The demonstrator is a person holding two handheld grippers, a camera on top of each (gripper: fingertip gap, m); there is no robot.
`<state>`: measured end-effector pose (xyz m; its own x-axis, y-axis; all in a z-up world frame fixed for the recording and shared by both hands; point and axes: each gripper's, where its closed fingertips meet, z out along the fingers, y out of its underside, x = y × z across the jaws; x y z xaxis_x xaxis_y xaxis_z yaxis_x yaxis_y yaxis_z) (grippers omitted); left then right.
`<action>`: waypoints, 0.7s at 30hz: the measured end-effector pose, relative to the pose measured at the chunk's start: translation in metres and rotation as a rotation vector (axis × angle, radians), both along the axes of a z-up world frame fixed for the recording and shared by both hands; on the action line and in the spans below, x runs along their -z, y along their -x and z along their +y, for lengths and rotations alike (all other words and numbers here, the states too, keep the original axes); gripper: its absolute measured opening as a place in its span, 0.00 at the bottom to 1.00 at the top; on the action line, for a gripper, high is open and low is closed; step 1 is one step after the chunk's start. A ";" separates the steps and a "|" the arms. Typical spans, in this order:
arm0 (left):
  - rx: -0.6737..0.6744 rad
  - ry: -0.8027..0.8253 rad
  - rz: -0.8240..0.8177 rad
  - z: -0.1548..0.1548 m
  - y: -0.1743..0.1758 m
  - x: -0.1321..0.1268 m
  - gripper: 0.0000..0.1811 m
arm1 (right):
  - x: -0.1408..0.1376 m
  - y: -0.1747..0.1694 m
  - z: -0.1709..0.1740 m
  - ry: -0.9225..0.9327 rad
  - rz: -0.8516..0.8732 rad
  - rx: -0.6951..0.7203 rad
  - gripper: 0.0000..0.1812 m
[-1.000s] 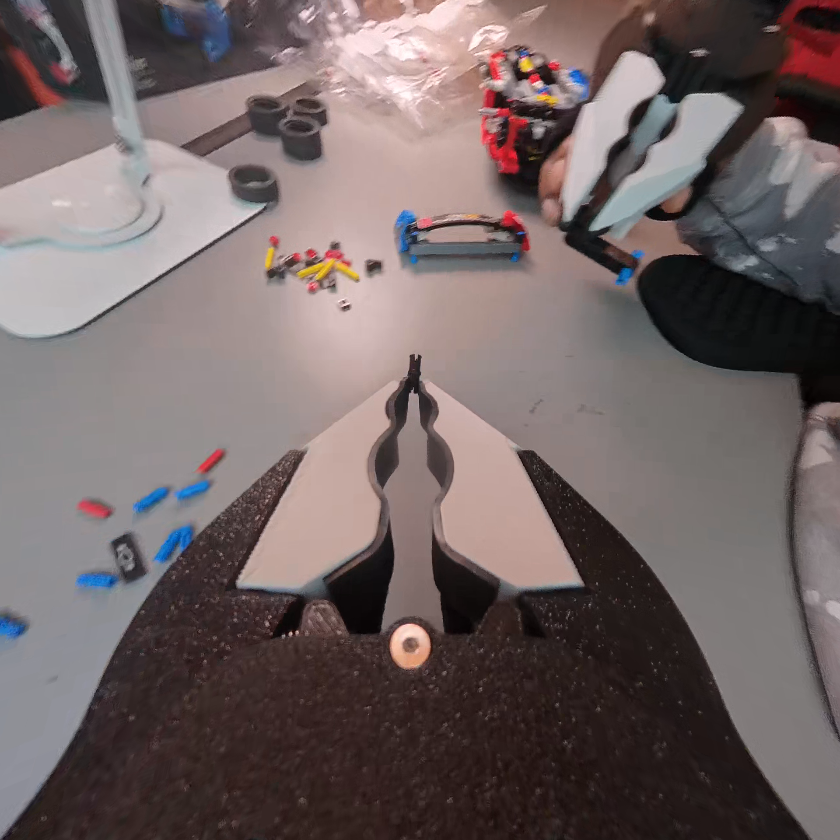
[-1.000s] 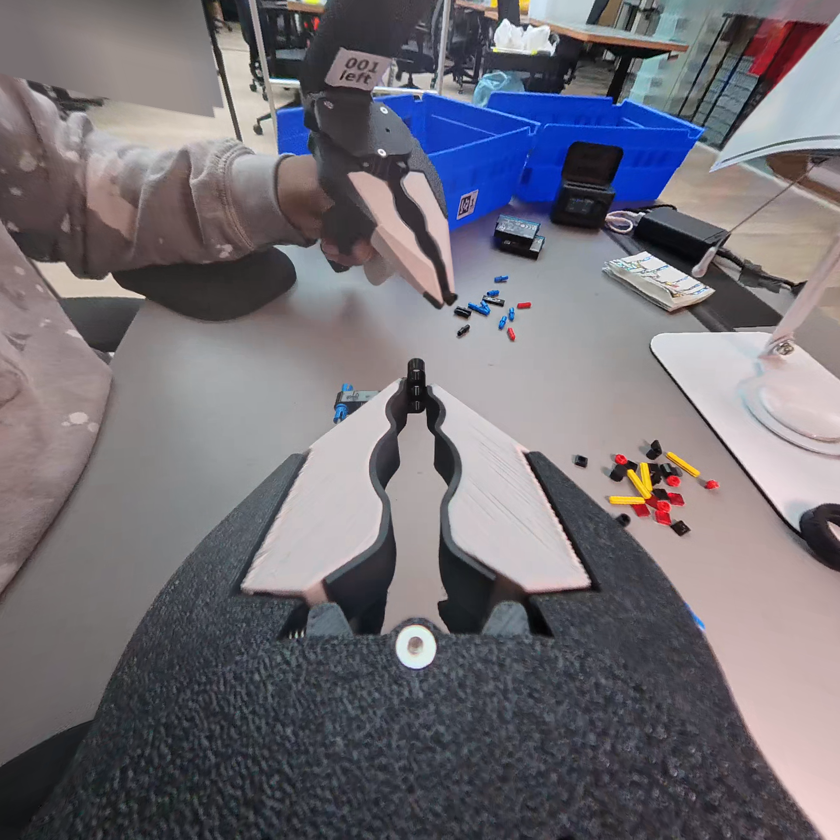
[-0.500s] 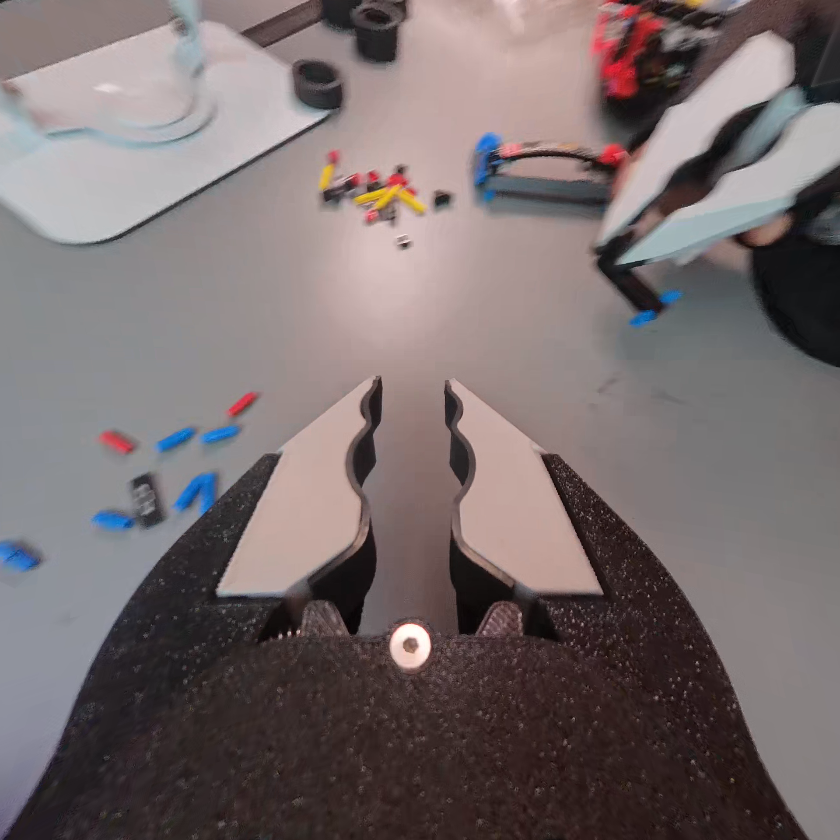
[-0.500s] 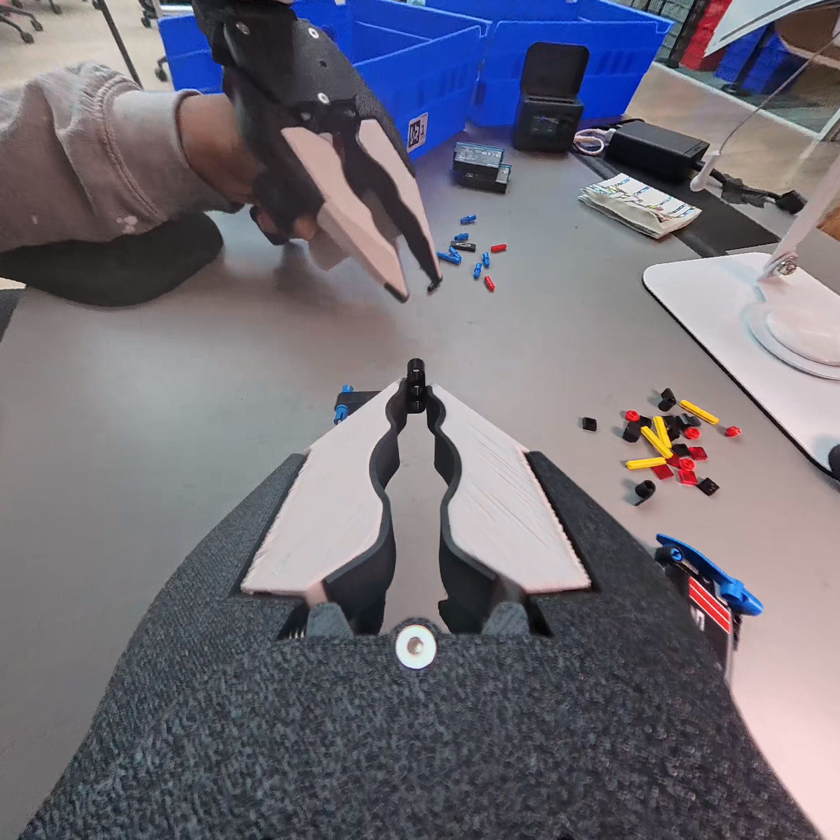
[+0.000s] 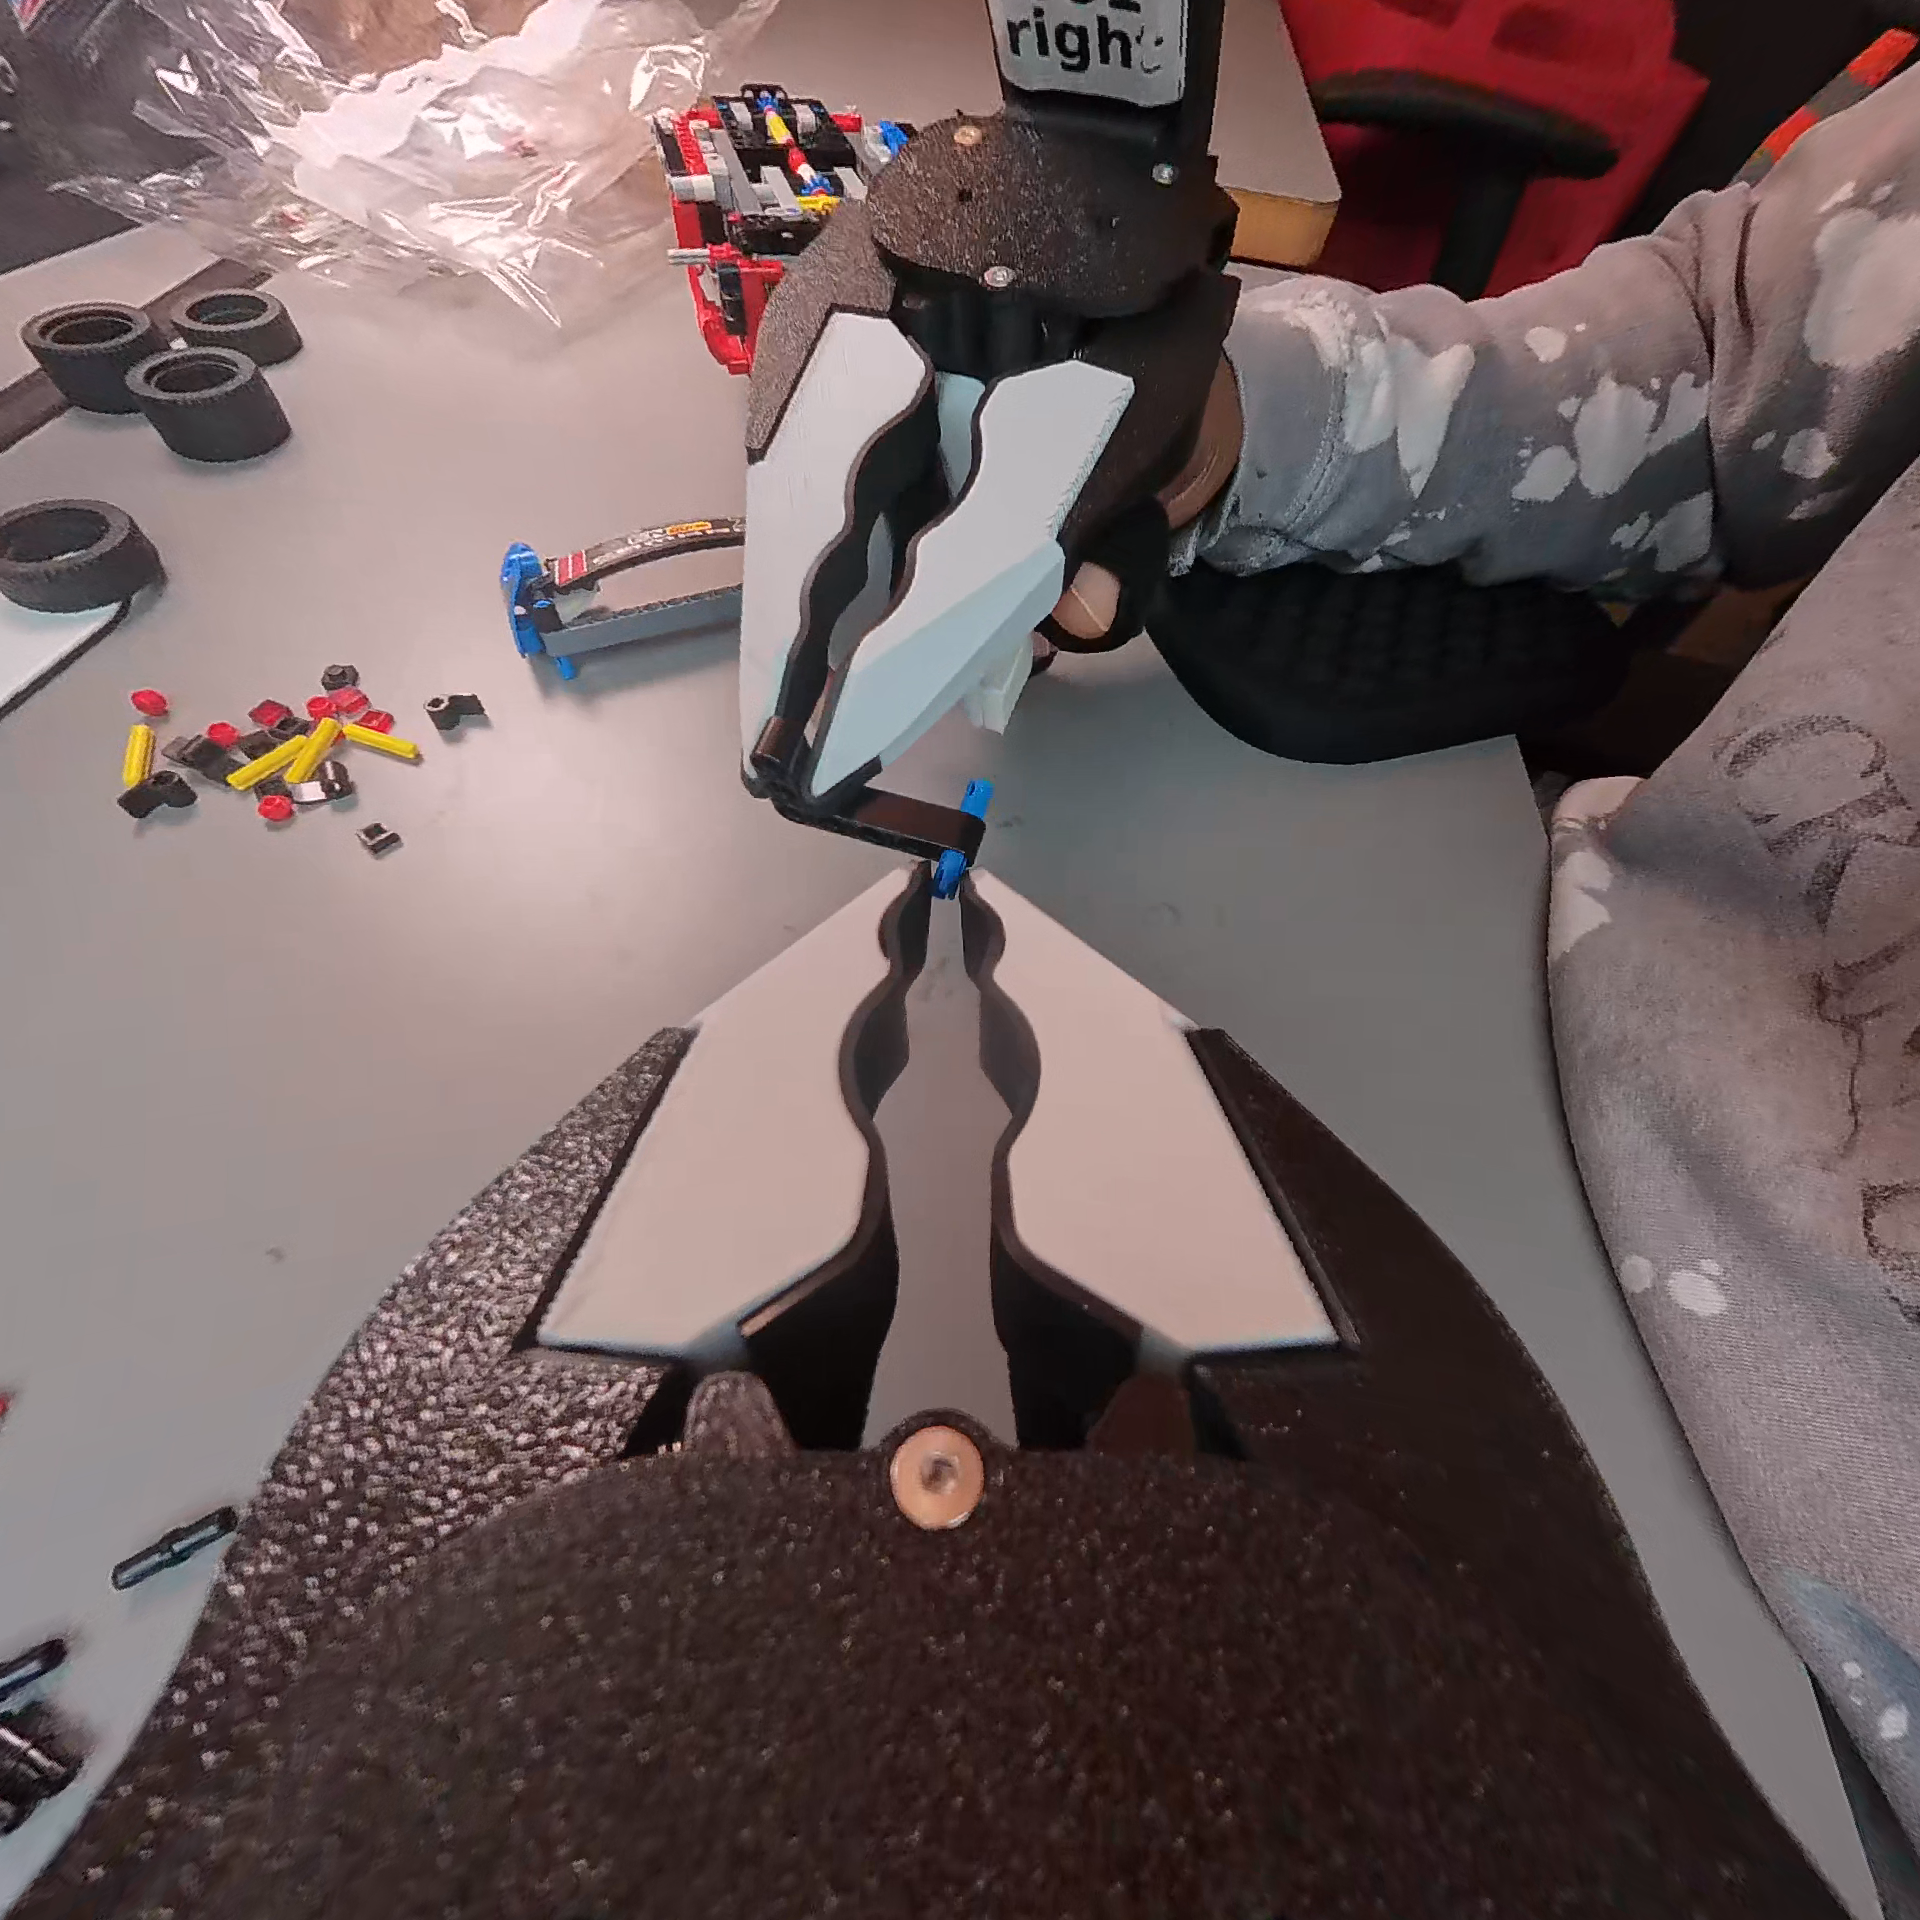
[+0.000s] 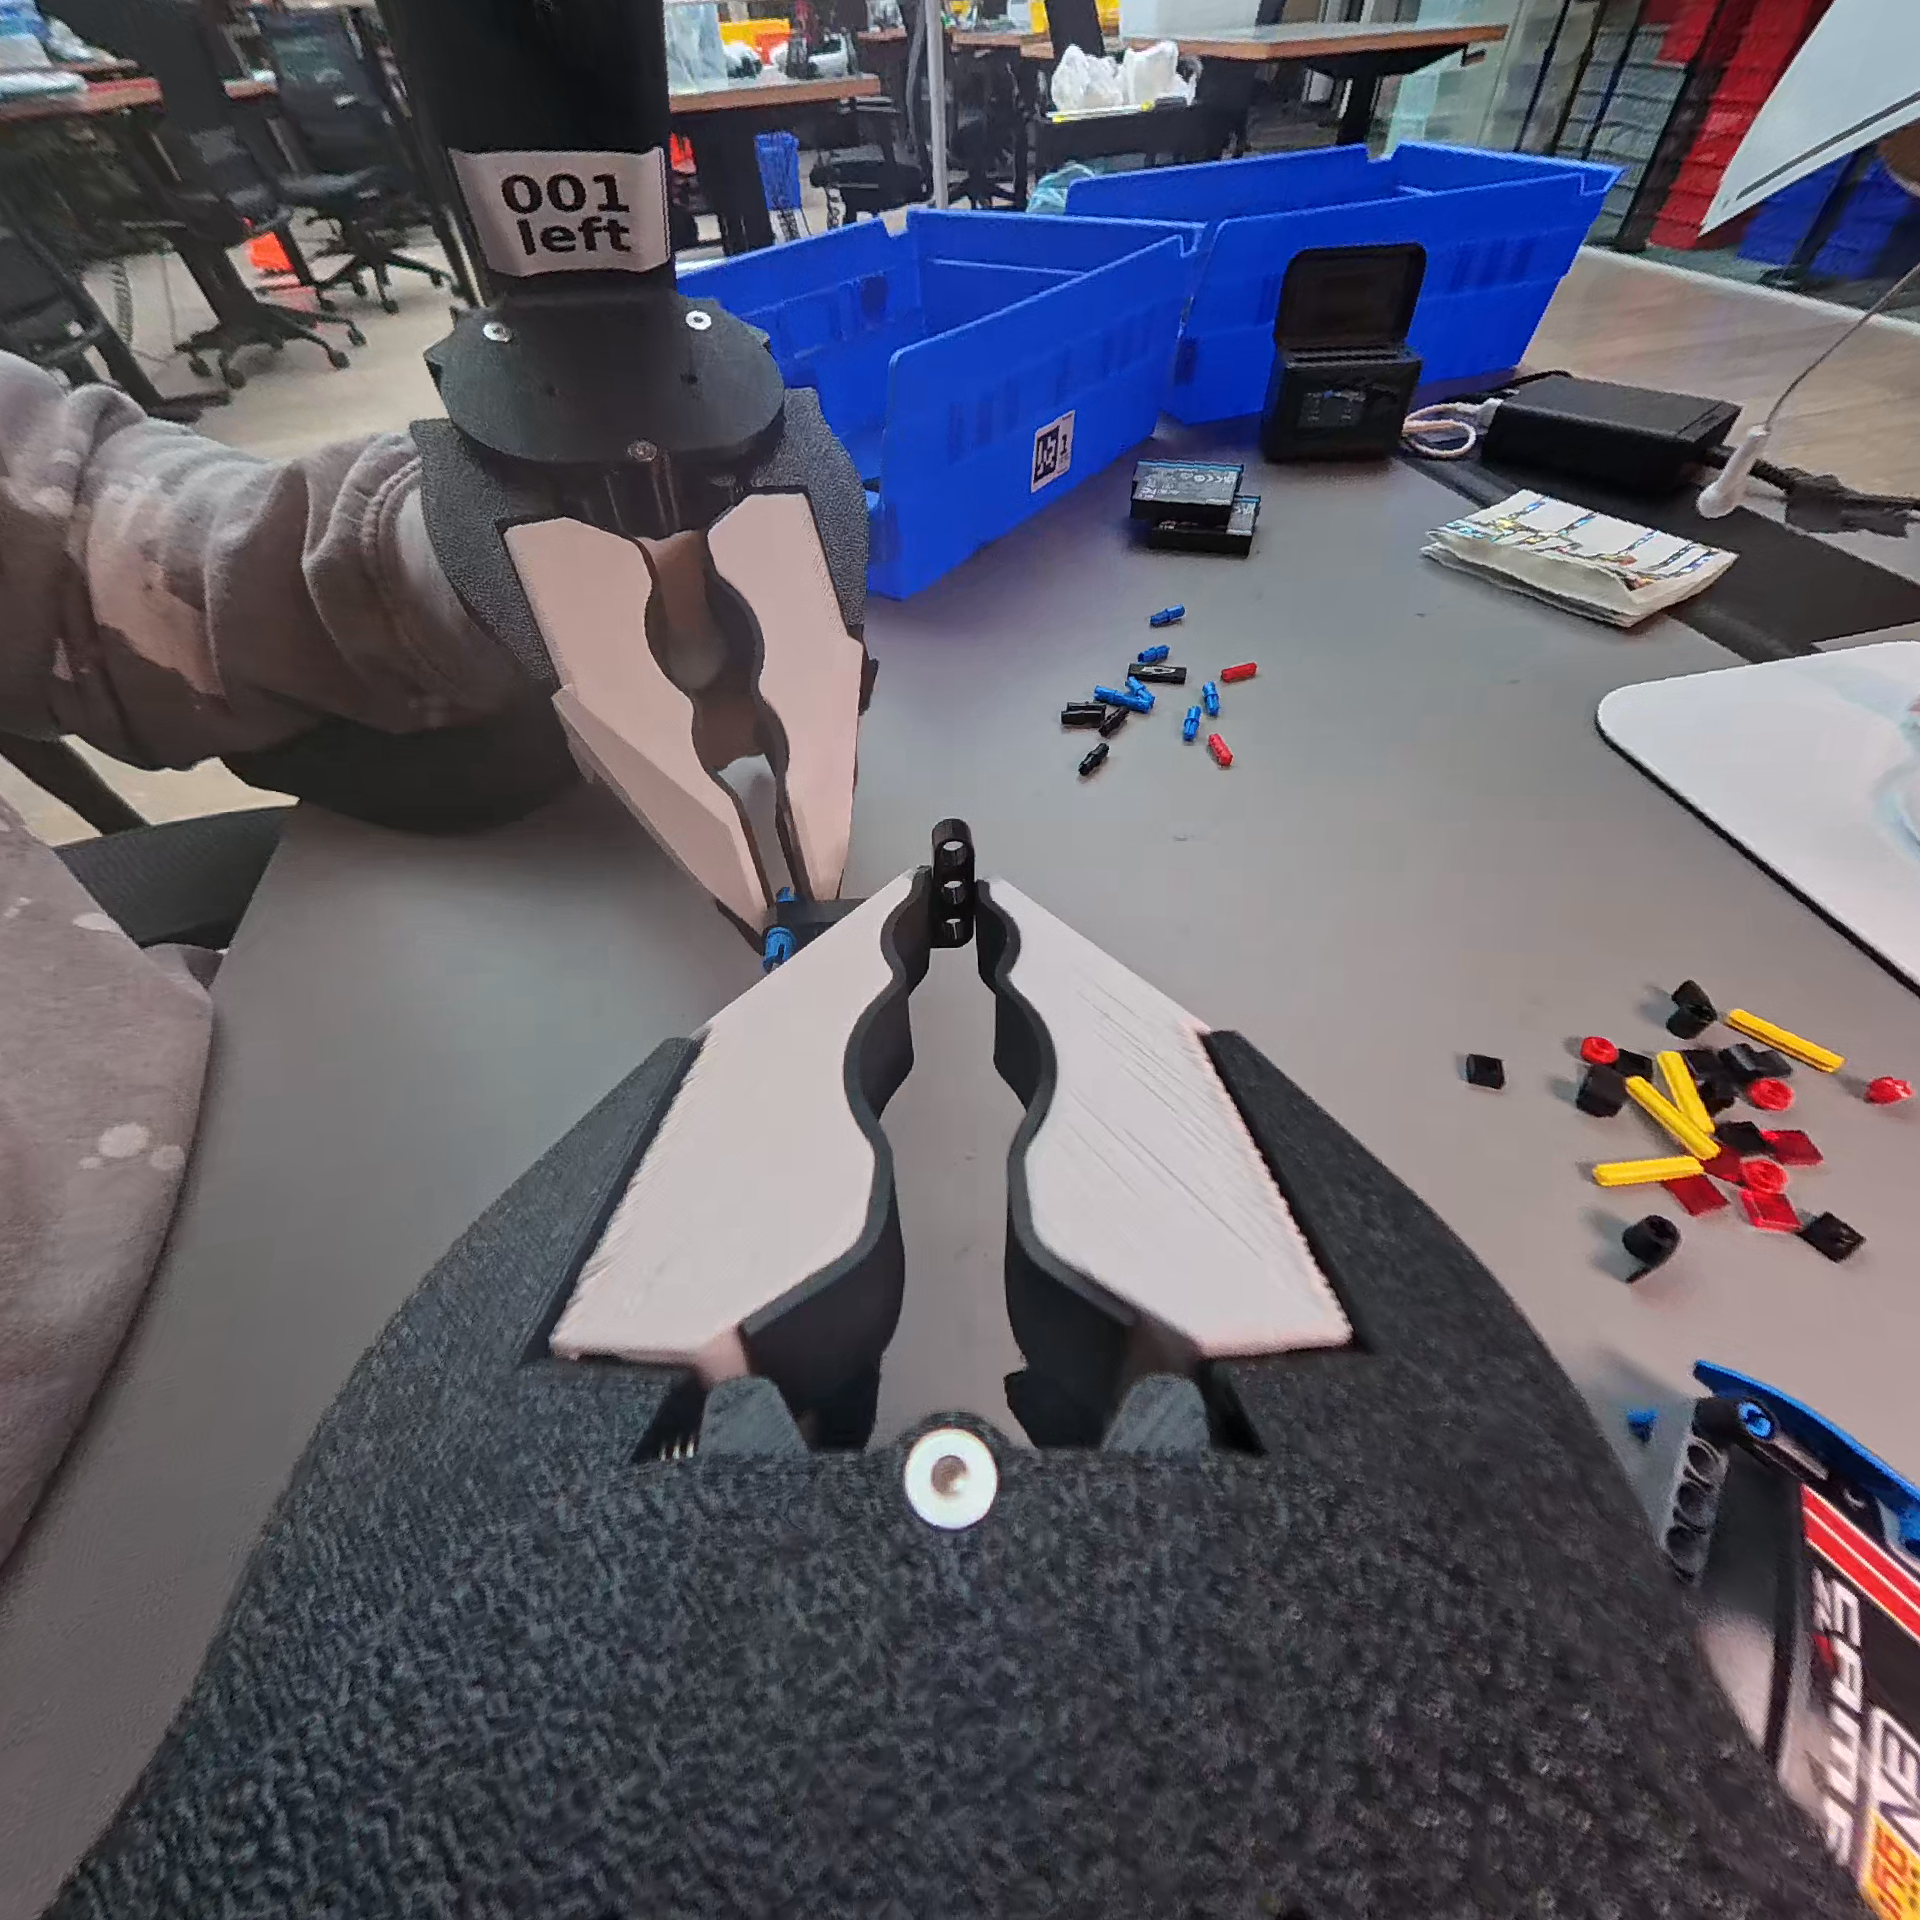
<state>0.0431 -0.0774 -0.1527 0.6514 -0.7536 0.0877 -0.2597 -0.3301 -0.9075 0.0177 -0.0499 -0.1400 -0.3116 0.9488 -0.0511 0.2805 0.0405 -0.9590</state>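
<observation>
My right gripper (image 6: 951, 906) is shut on a black L-shaped beam (image 6: 951, 868) and holds it above the grey table (image 6: 1351, 831). In the left wrist view the right gripper (image 5: 795, 774) comes in from above, and the beam (image 5: 894, 816) sticks out sideways from its tips. A blue pin (image 5: 948, 873) sits in the beam's free end. My left gripper (image 5: 940, 889) is shut on that blue pin, tip to tip with the beam. In the right wrist view the left gripper (image 6: 792, 906) pinches the blue pin (image 6: 776, 935) just left of my right fingers.
A pile of small red, yellow and black parts (image 5: 270, 748) lies to the left. Black tyres (image 5: 187, 384), a red model chassis (image 5: 769, 177) and an arched piece with blue ends (image 5: 613, 592) stand behind. Blue bins (image 6: 1039, 343), loose pins (image 6: 1153, 696) and a white lamp base (image 6: 1787, 769) are opposite. My left and right fingertips are right by each other.
My left gripper opened half a second ago, dropping its small black piece, then moved in and closed on the blue pin. The right gripper brought the beam closer.
</observation>
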 end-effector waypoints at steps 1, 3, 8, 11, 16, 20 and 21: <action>-0.006 0.003 -0.024 0.001 0.001 -0.003 0.02 | -0.002 0.000 0.003 0.002 0.010 0.015 0.06; -0.019 0.017 -0.069 0.002 0.005 -0.007 0.02 | -0.013 -0.003 0.005 0.018 0.050 0.003 0.13; -0.015 0.008 -0.130 0.002 0.007 -0.016 0.02 | -0.021 -0.021 -0.018 -0.008 0.078 -0.153 0.12; 0.004 0.001 -0.122 -0.001 0.003 -0.015 0.02 | -0.016 -0.020 -0.027 -0.020 0.069 -0.182 0.07; 0.019 0.001 -0.132 -0.003 -0.001 -0.016 0.02 | -0.018 -0.020 -0.029 -0.015 0.077 -0.196 0.02; 0.047 0.029 -0.209 -0.006 -0.002 -0.023 0.05 | -0.020 -0.024 -0.031 -0.037 0.080 -0.214 0.02; 0.041 0.048 -0.244 -0.005 0.001 -0.025 0.10 | -0.019 -0.024 -0.029 -0.037 0.068 -0.208 0.02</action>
<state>0.0423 -0.0825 -0.1275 0.5757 -0.7699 0.2755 -0.0484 -0.3684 -0.9284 0.0417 -0.0788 -0.1212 -0.5022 0.8647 0.0105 0.1967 0.1261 -0.9723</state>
